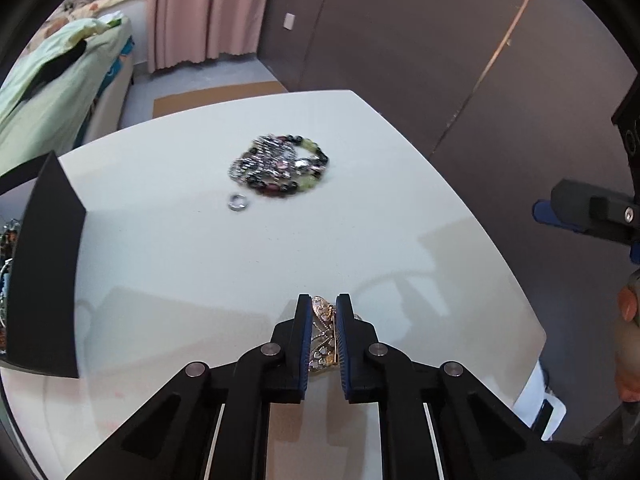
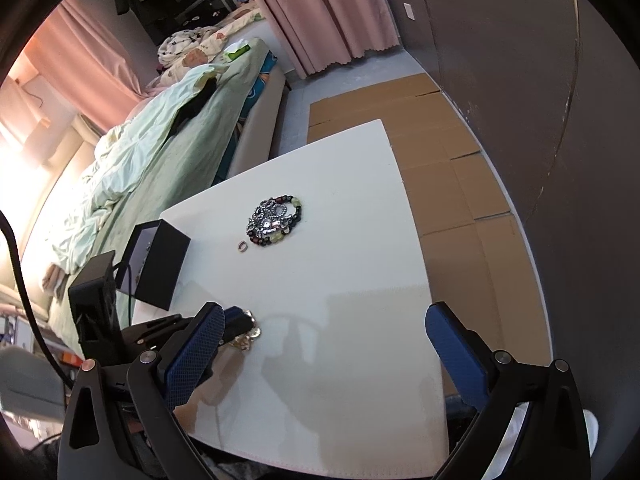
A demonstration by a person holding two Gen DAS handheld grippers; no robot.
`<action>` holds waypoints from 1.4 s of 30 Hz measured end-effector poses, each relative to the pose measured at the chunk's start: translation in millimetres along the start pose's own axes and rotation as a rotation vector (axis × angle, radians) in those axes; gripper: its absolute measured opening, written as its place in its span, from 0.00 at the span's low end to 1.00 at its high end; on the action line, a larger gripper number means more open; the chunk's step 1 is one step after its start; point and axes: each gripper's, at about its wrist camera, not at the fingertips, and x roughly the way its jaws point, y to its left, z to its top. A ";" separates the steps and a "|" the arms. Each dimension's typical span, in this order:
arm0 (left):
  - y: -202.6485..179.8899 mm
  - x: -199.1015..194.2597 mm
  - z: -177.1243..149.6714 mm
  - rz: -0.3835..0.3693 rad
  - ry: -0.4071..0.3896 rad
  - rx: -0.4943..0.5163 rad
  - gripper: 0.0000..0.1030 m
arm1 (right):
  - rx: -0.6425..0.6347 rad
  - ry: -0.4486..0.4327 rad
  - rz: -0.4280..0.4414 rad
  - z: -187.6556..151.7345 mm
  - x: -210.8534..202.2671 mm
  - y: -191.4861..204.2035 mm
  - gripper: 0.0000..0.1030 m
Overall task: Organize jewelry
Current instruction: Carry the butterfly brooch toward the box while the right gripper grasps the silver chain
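The left gripper (image 1: 324, 312) pinches a gold filigree bracelet (image 1: 323, 330) between its fingers above the bench (image 1: 280, 248), while the right gripper (image 2: 324, 320) is spread wide.

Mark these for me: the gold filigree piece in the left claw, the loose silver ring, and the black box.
gold filigree piece (image 1: 324, 332): left wrist view, on its openwork middle between the pads.
silver ring (image 1: 238, 202): left wrist view, on the band.
black box (image 2: 160, 266): right wrist view, on its dark side wall.
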 end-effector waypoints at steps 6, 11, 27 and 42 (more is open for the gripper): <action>13.0 -10.0 11.3 -0.001 -0.028 -0.038 0.02 | 0.005 0.006 0.001 4.1 9.1 5.5 0.99; 30.7 -21.5 22.2 0.005 -0.065 -0.079 0.02 | 0.003 0.004 0.013 11.7 17.5 11.9 0.99; 78.7 -76.8 59.9 0.002 -0.227 -0.164 0.02 | -0.094 0.064 -0.048 36.8 75.8 41.9 0.63; 119.6 -104.7 64.2 0.006 -0.290 -0.248 0.02 | -0.139 -0.026 -0.093 56.4 121.0 82.2 0.56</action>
